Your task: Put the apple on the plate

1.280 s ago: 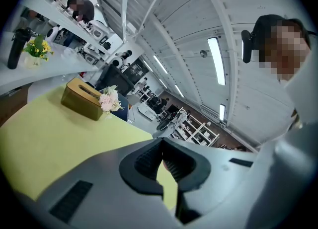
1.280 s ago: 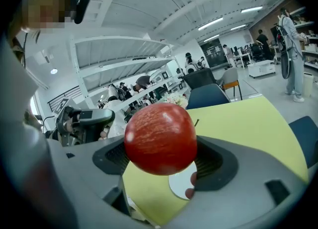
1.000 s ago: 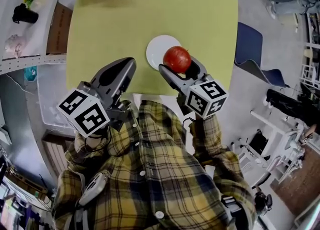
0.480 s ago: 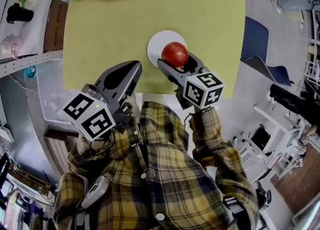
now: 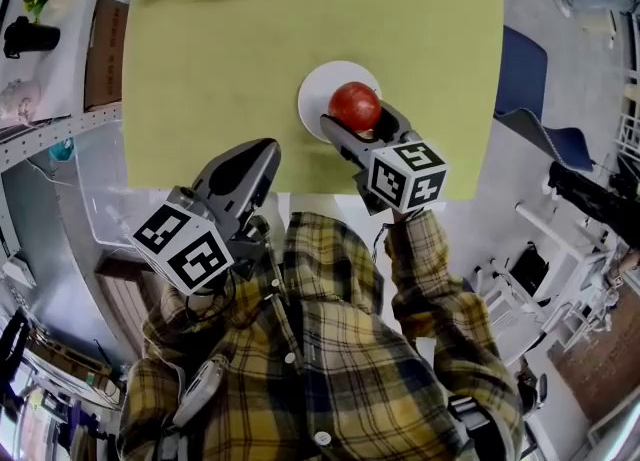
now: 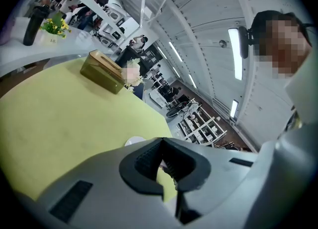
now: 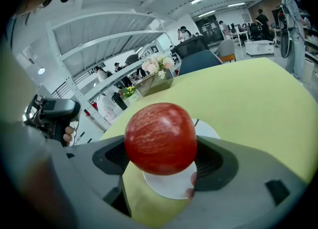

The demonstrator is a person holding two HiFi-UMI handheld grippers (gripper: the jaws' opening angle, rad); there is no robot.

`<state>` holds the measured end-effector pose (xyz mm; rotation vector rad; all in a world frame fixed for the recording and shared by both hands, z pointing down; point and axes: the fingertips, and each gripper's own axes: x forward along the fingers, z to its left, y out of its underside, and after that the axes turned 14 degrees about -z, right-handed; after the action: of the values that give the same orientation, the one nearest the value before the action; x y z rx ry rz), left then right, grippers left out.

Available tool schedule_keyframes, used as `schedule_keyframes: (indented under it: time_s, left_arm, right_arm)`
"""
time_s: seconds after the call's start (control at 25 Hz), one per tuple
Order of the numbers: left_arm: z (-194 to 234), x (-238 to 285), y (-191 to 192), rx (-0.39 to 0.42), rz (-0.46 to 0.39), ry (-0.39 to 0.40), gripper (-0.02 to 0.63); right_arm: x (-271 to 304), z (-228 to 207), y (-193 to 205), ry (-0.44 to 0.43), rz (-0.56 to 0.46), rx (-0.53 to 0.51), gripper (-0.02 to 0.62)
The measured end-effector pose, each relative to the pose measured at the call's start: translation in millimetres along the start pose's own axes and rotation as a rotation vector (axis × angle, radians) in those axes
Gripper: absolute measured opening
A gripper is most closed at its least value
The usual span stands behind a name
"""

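A red apple [image 5: 354, 105] [image 7: 160, 137] sits between the jaws of my right gripper [image 5: 356, 121] [image 7: 161, 161], which is shut on it. It hangs above the near part of a small white plate [image 5: 322, 89] [image 7: 169, 184] on the yellow-green table [image 5: 220, 59]. My left gripper [image 5: 252, 155] [image 6: 160, 159] is held over the table's near edge, left of the plate, shut with nothing between its jaws. A sliver of the plate [image 6: 133, 141] shows past its jaws.
A brown tissue box [image 6: 103, 71] with pale flowers [image 6: 132, 73] stands at the table's far edge. A blue chair [image 5: 520, 84] is at the right of the table. Shelving with a dark bottle [image 5: 25, 36] runs along the left.
My right gripper has carried the apple forward over the plate. The left gripper has stayed near the table's near edge.
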<state>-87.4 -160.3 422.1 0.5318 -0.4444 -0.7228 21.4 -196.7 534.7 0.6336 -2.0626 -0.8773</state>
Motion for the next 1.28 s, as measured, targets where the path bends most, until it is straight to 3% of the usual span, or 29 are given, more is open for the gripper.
schedule_keyframes:
  time_s: [0.56, 1.28]
  left_arm:
    - [16, 6, 3, -0.023, 0.015, -0.019, 0.008]
    - [17, 8, 4, -0.022, 0.021, -0.02, 0.008]
  right_arm:
    - [20, -11, 8, 0.081, 0.001, -0.131, 0.357]
    - [25, -14, 26, 0.1, 0.071, -0.253, 0.359]
